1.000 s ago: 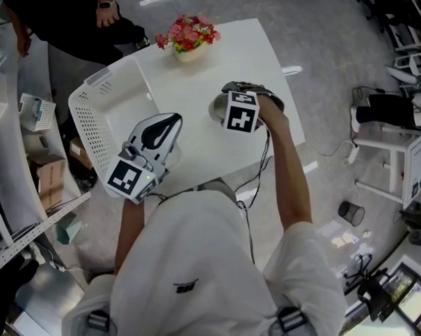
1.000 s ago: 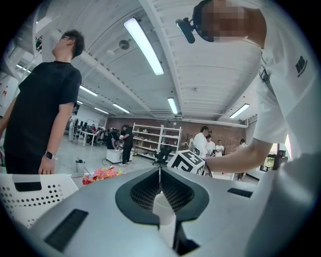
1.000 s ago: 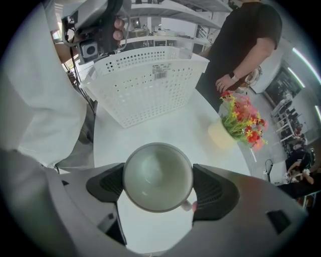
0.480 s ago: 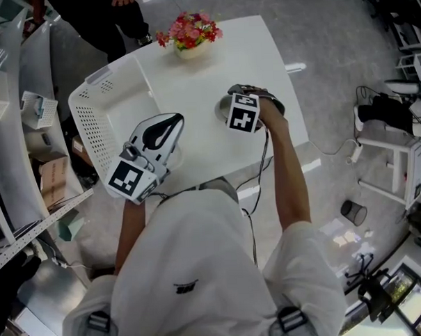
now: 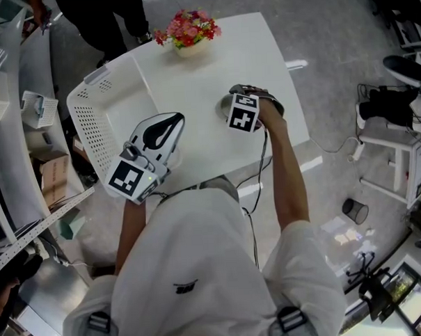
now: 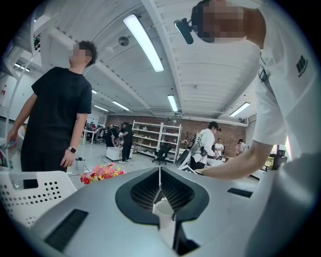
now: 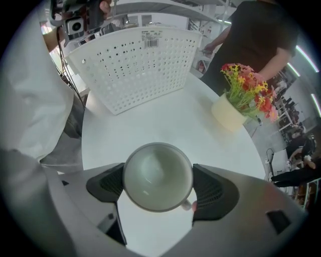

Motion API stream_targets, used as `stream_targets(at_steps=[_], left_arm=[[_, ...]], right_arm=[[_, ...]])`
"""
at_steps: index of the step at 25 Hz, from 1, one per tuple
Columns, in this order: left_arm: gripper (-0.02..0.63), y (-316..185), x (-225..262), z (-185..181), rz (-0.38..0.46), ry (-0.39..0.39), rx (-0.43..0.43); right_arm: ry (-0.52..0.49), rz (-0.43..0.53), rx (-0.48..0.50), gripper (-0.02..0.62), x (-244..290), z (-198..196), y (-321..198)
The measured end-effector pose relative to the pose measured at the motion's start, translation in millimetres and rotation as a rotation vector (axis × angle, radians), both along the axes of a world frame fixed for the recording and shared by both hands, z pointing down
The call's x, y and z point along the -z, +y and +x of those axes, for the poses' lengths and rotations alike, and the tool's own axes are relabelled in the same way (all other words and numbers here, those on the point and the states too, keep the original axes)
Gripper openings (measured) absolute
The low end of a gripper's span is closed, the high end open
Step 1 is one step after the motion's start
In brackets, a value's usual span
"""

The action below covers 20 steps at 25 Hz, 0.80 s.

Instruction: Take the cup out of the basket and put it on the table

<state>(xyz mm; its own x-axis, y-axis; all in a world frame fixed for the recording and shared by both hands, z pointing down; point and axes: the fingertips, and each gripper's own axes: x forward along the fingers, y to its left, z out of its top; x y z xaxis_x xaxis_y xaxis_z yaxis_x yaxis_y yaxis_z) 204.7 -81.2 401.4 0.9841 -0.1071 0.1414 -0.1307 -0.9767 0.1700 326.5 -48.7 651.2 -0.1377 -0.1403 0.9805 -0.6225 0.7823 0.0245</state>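
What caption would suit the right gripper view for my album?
Right claw clamps a white cup over the table; basket and flowers beyond.

White cup (image 7: 157,176), white perforated basket (image 5: 90,131), white table (image 5: 240,58), red and yellow flowers (image 5: 187,29)

White short-sleeved shirt (image 5: 201,262) with small dark logo (image 5: 186,287); grey strap buckles (image 5: 292,319) at both shoulders. Left gripper (image 5: 171,124) and right gripper (image 7: 158,176): light grey bodies, black ribbed pads (image 7: 213,193), black-and-white marker cubes (image 5: 243,113). A thin black cable (image 5: 265,151) runs from the right unit

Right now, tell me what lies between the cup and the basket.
Nothing: bare white table between cup and basket, shown in the right gripper view.
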Motion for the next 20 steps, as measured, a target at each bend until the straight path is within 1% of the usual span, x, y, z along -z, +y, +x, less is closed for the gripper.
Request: stream_targets(at_steps=[14, 20], left_arm=[[0.020, 3.4, -5.3, 6.5, -0.003, -0.011, -0.003], [0.020, 6.6, -5.9, 7.8, -0.003, -0.019, -0.004]], right_arm=[[0.042, 0.019, 0.008, 0.420, -19.1, 8.4, 4.7], [0.043, 0.036, -0.002, 0.420, -19.8, 9.9, 5.0]])
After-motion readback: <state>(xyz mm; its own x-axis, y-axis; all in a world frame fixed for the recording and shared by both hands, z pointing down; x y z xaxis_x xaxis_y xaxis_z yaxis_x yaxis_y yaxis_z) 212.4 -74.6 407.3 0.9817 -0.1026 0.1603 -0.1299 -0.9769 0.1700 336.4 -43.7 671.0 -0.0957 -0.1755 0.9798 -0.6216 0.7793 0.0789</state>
